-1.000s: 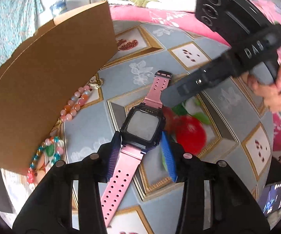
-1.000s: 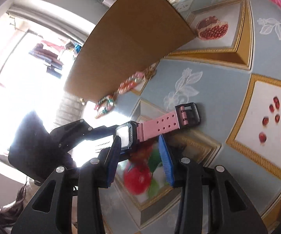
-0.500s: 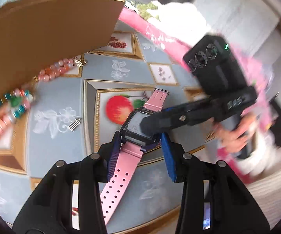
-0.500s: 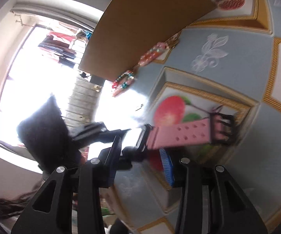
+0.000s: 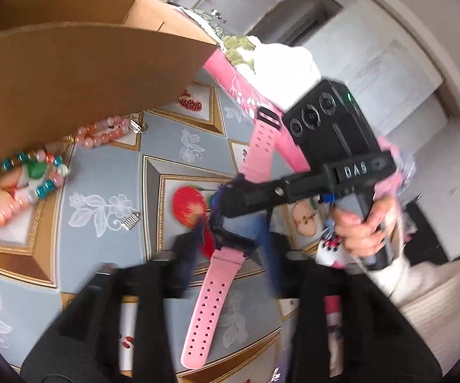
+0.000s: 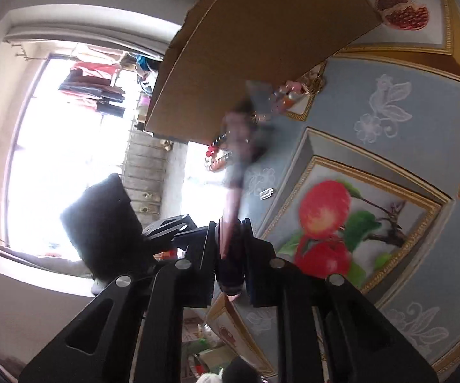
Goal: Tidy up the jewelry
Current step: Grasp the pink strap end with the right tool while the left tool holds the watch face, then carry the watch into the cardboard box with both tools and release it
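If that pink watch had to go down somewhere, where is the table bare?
Bare: the grey cloth around the small silver charm, between the bead bracelets and the apple picture. Crowded: along the cardboard box, where the beads lie.

Watch [image 6: 234, 159] in right wrist view: motion-blurred, face unreadable. Left gripper fingers [image 5: 187, 255] smeared in left wrist view. Cardboard box [image 5: 70, 76] hides part of bead bracelets [image 5: 102, 132]; box cut by frame edge.

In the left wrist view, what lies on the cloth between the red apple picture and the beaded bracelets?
A small silver charm on the tablecloth; otherwise bare, left wrist view.
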Demonstrator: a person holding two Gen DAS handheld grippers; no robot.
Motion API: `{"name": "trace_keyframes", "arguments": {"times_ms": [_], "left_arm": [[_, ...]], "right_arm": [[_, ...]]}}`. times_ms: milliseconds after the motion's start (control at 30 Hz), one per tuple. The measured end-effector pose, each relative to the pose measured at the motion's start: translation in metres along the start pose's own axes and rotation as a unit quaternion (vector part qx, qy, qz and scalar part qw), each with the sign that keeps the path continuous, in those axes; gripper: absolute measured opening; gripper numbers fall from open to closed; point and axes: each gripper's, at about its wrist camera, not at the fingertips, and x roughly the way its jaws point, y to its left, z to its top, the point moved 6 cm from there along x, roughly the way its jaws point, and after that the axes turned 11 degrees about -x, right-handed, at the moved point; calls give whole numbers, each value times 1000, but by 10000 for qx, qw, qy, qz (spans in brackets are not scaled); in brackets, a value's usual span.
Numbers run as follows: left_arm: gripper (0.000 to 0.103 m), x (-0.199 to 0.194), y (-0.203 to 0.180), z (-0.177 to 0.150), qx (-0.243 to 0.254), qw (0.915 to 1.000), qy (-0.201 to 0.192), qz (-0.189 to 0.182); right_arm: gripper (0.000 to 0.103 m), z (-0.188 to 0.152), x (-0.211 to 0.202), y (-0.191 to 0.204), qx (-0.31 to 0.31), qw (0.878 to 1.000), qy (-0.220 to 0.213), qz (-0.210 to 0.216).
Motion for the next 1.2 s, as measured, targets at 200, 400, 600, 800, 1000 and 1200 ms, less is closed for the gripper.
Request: {"name": "trace_keyframes", "arguments": {"times_ms": [200,400,600,800,1000,1200], "left_arm": [[68,11,-13,-10,973,9909,53,933],[24,28,-26,-15,1522,9795,-14,1317],[23,22,-44,-8,2241,9579,-276,1772],[23,-17,-60,52,2881,9265,-744,2304],[22,-43,-38,162,3063,9027,-309,3005],[21,-20,41,237,2951,8825,592,3614]], "right_arm": [[15,1,10,13,-146,9999,28,73],[15,3,8,35,-962,9949,-264,162],[15,11,-3,40,-1228,9898,-512,516],[15,68,-27,81,-1814,9758,-1099,534],[15,177,-15,109,-2090,9697,-1241,263],[15,267,38,63,-1218,9871,-1033,79]]}}
